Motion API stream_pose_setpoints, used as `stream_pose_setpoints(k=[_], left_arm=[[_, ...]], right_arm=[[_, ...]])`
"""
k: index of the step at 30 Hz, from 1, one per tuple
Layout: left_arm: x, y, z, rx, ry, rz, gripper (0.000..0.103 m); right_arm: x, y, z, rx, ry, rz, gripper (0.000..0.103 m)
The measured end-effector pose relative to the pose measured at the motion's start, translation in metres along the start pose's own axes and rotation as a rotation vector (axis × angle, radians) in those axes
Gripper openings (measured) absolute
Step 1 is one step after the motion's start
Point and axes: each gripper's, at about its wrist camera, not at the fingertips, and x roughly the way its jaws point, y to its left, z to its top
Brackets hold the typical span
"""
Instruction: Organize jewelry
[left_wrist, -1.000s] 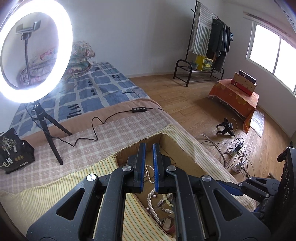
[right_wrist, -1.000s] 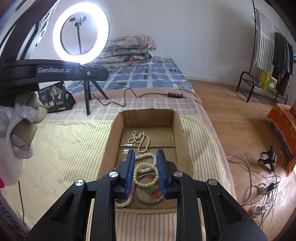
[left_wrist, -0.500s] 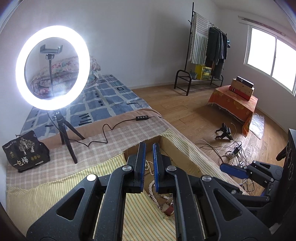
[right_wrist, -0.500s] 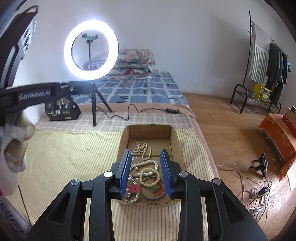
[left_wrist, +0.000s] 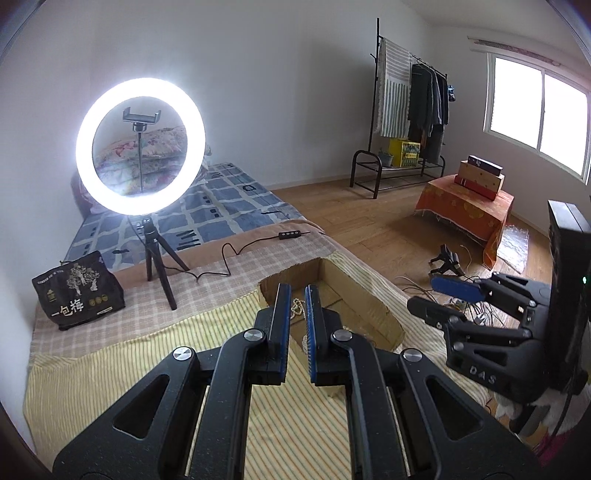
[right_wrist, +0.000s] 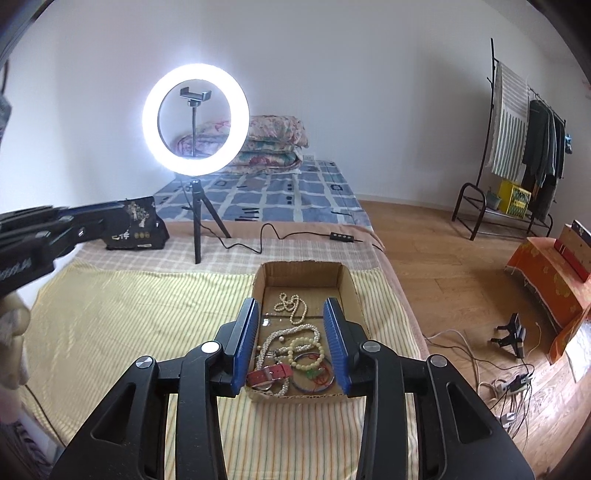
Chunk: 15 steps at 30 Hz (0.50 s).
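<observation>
An open cardboard box (right_wrist: 306, 269) lies on the yellow striped blanket (right_wrist: 129, 314). Inside it are a pearl necklace (right_wrist: 291, 308), a cream bead bracelet (right_wrist: 306, 350), a red watch strap (right_wrist: 269, 373) and a coloured bangle (right_wrist: 314, 380). My right gripper (right_wrist: 291, 306) hovers above the box's near half with its jaws opening and nothing between them. My left gripper (left_wrist: 297, 295) hangs to the left of the box (left_wrist: 354, 291), above the blanket, shut and empty. The right gripper (left_wrist: 443, 301) also shows at the right of the left wrist view.
A lit ring light (right_wrist: 195, 118) on a tripod stands behind the box, with a black printed bag (left_wrist: 77, 291) to its left. Its cable and controller (right_wrist: 341, 236) run across the checked cloth. The bed edge drops to a wooden floor with cables (right_wrist: 513, 384) at the right.
Both grippers have risen and drawn back from the box. The right jaws have widened around nothing. The left gripper has swung away to the left and stays shut.
</observation>
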Motion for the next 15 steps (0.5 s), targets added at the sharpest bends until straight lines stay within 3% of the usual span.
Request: stream_pose_setpoints(k=[9,15], left_arm=[[-0.032,-0.001,-0.028,0.009,-0.011,0.010,0.006],[-0.043,-0.006,-0.043,0.025,-0.010,0.007,0.007]], right_arm=[[-0.017,0.012,-0.007,-0.012,-0.026,0.000,0.040],[-0.026,0.022,-0.014,-0.035,-0.033,0.004,0.051]])
